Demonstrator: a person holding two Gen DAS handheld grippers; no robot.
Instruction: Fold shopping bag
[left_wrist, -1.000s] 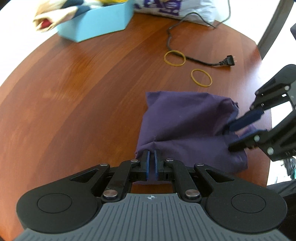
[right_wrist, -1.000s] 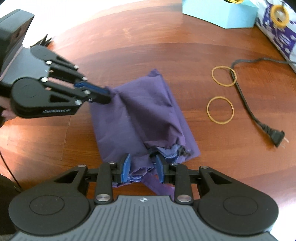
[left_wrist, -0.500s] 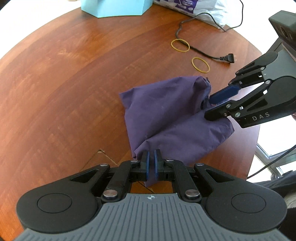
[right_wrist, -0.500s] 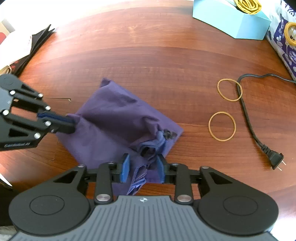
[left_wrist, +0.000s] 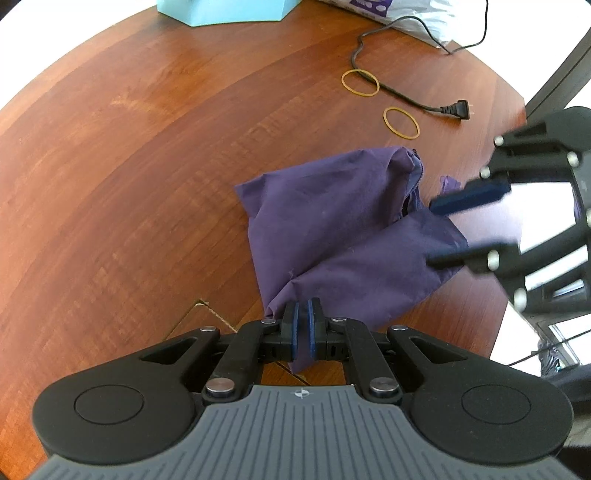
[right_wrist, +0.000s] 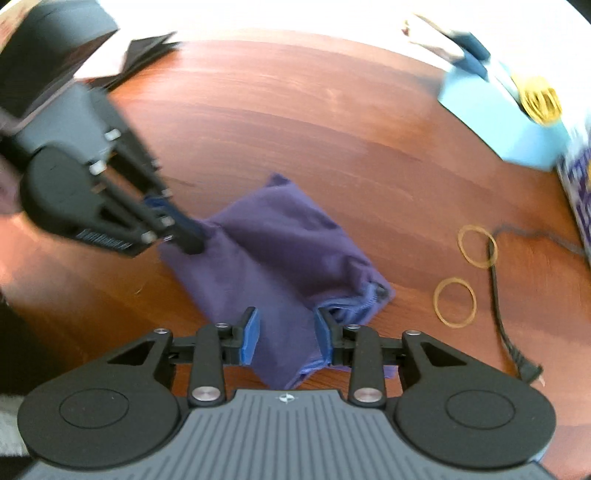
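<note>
The purple shopping bag (left_wrist: 343, 229) lies bunched on the round wooden table (left_wrist: 147, 147), partly folded over itself, with its zippered mouth on the side nearest the two rubber bands (left_wrist: 401, 118).

The likeliest trouble is at that open end. The right gripper (right_wrist: 286, 338) has its jaws opening, with cloth lying loosely between the blue pads but no longer pressed by either, so that side of the bag looks free to slump. If the fold there has not been laid flat, the fabric could spring back and the layers slide apart. The left gripper (left_wrist: 302, 328) is clamped tight on the bag's opposite corner, and any pull from it now, with nothing anchoring the other end, would probably drag the whole bag across the table rather than tension it. The bag also sits close to the table's edge on the right gripper's side, so a careless tug that way could tip part of it over. The power cord (left_wrist: 406, 98) beyond the rubber bands is near enough to snag a wide sweep.

Both grippers point steeply down at the bag from opposite ends. The right one looks blurred and rolled to one side, the left one steady.
</note>
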